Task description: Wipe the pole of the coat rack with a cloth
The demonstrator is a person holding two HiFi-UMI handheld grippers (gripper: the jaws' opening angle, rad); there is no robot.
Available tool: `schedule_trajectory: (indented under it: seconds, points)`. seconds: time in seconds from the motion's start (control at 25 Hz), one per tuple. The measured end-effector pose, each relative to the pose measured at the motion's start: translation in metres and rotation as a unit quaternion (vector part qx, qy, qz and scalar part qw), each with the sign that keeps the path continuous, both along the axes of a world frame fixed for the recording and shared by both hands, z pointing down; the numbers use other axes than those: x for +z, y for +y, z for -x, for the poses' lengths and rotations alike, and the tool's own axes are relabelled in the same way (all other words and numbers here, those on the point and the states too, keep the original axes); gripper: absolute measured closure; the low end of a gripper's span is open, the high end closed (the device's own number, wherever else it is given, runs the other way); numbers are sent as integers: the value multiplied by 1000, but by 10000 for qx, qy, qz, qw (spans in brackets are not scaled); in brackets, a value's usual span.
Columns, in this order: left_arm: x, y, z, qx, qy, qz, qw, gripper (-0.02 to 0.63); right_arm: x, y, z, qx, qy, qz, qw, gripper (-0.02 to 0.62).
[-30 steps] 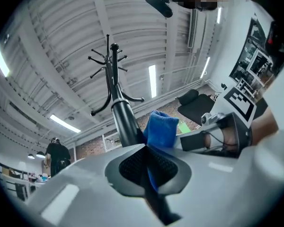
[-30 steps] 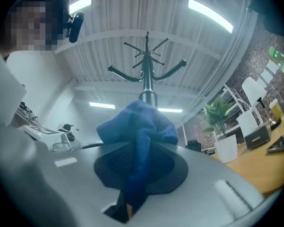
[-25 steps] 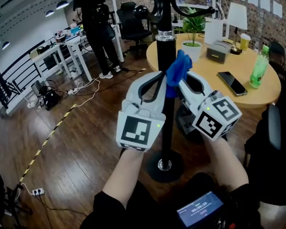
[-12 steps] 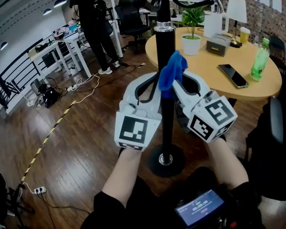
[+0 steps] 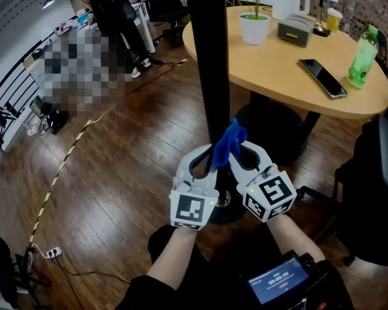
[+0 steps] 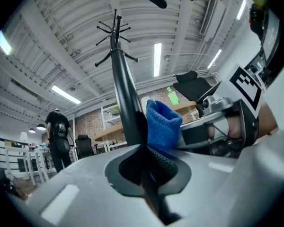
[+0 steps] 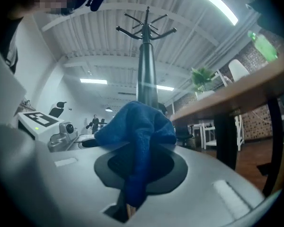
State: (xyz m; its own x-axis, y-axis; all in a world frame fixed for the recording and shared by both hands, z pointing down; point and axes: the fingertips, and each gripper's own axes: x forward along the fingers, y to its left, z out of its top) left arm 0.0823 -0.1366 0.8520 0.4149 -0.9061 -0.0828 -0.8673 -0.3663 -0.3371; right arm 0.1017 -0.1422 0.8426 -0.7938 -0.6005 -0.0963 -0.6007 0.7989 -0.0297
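The coat rack's black pole (image 5: 210, 63) rises from its round base (image 5: 236, 208) on the wooden floor. A blue cloth (image 5: 227, 144) is wrapped against the pole low down, just above the base. My left gripper (image 5: 207, 160) comes at it from the left and my right gripper (image 5: 240, 155) from the right, both shut on the cloth. In the left gripper view the cloth (image 6: 162, 126) bulges past the shut left gripper (image 6: 149, 174), right of the pole (image 6: 125, 93). In the right gripper view the cloth (image 7: 137, 131) drapes from the right gripper (image 7: 132, 193), hiding the lower pole (image 7: 147, 74).
A round wooden table (image 5: 278, 70) stands close behind the pole, with a phone (image 5: 322, 77), a green bottle (image 5: 364, 55) and a potted plant (image 5: 255, 18) on it. A black chair (image 5: 378, 192) is at the right. Cables (image 5: 58, 179) run across the floor at the left.
Both grippers have slid the cloth down the pole, from its upper part near the silver collar to just above the base. The head view has tilted down with them.
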Motion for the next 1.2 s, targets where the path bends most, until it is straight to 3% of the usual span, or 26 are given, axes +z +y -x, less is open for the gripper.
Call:
schedule_trajectory:
  seconds: [0.2,0.4,0.56,0.68,0.8,1.0,1.2]
  points:
    - [71,-5,-4,-22,72,397,9992,606,86,-9,-2,-11,94,682,9976,546]
    - [157,-6,1,-77,13,1202,9927,606,168,-10,1,18,407,1219,9917,546]
    - [189,-6,-4,-93,-9,1344,9909,606,221,-9,1,41,628,1613,9849,545]
    - [224,-4,-9,-100,-237,1725,9847,606,265,-6,0,90,914,1953,9764,545]
    - [254,-6,-7,-113,-212,1991,9797,606,296,-7,2,117,1009,2209,9700,545]
    - [273,-3,-3,-116,-150,2202,9753,606,312,-4,4,106,1210,2387,9635,545]
    - [222,-7,-3,-38,74,1765,9843,606,250,-10,0,90,956,1936,9764,545]
